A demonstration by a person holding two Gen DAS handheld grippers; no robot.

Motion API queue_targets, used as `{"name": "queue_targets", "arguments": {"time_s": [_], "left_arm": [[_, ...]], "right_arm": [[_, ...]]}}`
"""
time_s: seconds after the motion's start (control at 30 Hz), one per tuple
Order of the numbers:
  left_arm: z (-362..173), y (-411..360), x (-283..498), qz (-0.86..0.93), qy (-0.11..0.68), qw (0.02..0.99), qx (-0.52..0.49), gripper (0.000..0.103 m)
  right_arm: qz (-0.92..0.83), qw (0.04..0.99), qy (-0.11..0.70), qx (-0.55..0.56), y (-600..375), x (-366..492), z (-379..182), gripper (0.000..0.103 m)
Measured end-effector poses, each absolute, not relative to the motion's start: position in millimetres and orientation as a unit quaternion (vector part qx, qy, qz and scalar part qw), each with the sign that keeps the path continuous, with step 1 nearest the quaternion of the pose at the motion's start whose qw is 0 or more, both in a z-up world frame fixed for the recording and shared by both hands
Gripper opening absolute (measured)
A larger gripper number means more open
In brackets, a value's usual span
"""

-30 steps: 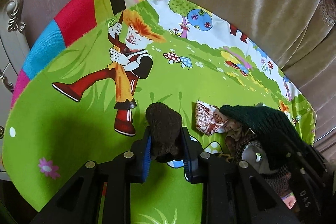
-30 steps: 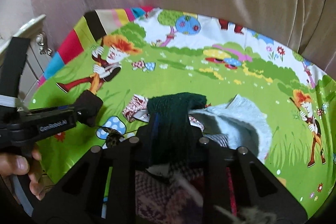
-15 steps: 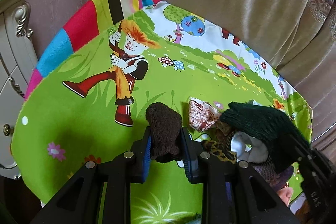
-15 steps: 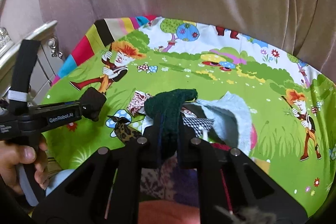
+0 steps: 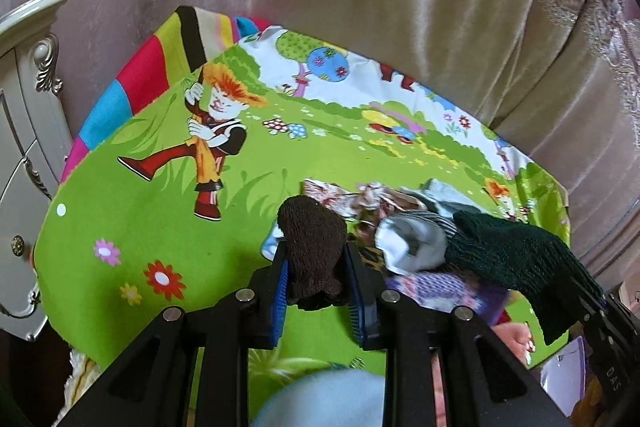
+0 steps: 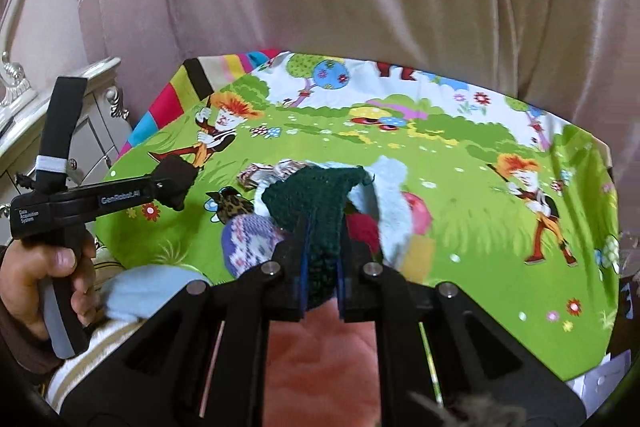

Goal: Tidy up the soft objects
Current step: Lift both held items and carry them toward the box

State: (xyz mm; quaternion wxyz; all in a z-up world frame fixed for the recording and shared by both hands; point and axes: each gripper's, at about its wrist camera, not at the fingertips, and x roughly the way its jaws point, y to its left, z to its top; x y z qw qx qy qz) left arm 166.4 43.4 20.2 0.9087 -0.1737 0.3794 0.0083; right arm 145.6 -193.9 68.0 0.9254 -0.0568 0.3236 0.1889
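My left gripper [image 5: 316, 267] is shut on a dark brown knit sock [image 5: 314, 251], held above the green cartoon cloth [image 5: 160, 219]. It also shows in the right wrist view [image 6: 176, 183] at the left. My right gripper [image 6: 320, 263] is shut on a dark green knit piece [image 6: 312, 203], lifted over a pile of soft items [image 6: 384, 211]. In the left wrist view the green knit piece [image 5: 516, 259] hangs at the right, over the pile [image 5: 408, 239].
The cloth-covered table stands against a beige curtain [image 6: 360, 7]. A white carved cabinet [image 5: 24, 131] stands at the left. A purple patterned sock [image 6: 248, 243], a leopard-print piece [image 6: 232, 207] and a light blue item [image 6: 144, 291] lie near the front edge.
Both grippers have pulled back and risen from the table with their knit pieces. More of the curtain and the front edge now shows.
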Motion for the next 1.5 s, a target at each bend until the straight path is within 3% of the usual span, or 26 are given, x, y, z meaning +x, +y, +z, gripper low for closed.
{"name": "queue_targets", "arguments": {"time_s": [0.9, 1.5], "left_arm": [[49.3, -101.4, 115.7, -0.119, 0.385, 0.909, -0.108, 0.027], [55.0, -206.1, 84.0, -0.203, 0.399, 0.893, -0.051, 0.027]], "right_arm": [[0.046, 0.955, 0.293, -0.002, -359.0, 57.8, 97.1, 0.013], [-0.027, 0.947, 0.318, 0.039, -460.2, 3.5, 77.6, 0.013]]}}
